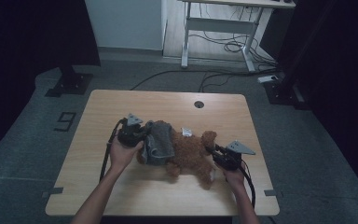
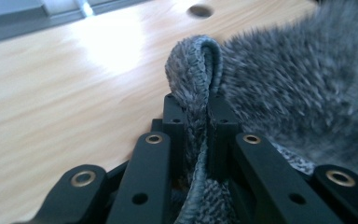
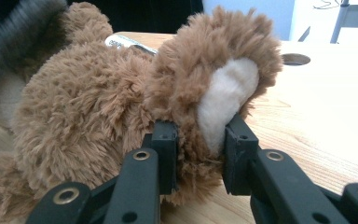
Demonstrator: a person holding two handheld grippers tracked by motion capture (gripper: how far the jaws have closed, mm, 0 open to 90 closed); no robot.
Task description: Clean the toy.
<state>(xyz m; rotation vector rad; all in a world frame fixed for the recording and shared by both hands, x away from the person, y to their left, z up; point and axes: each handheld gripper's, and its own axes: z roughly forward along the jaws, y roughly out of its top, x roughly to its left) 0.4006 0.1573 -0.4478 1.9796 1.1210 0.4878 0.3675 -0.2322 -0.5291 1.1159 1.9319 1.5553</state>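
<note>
While both grips hold: bear (image 1: 186,156) lies mid-table (image 1: 121,196), cloth (image 1: 161,140) over its left part.
Left gripper (image 1: 142,135): jaws narrow, pinching a folded cloth (image 2: 196,74) edge.
Right gripper (image 1: 213,152): jaws clamped on the bear's paw (image 3: 223,93).
Edges: bear well inside every table edge; its legs seem nearest the front.
Open room: bare wood left, behind and in front.

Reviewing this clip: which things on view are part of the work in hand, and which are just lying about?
In use:
- brown teddy bear, a foot clamped by the right gripper
- grey knitted garment, its edge pinched by the left gripper

Lying about:
- white desk frame
- floor cables
- black stand base
</note>
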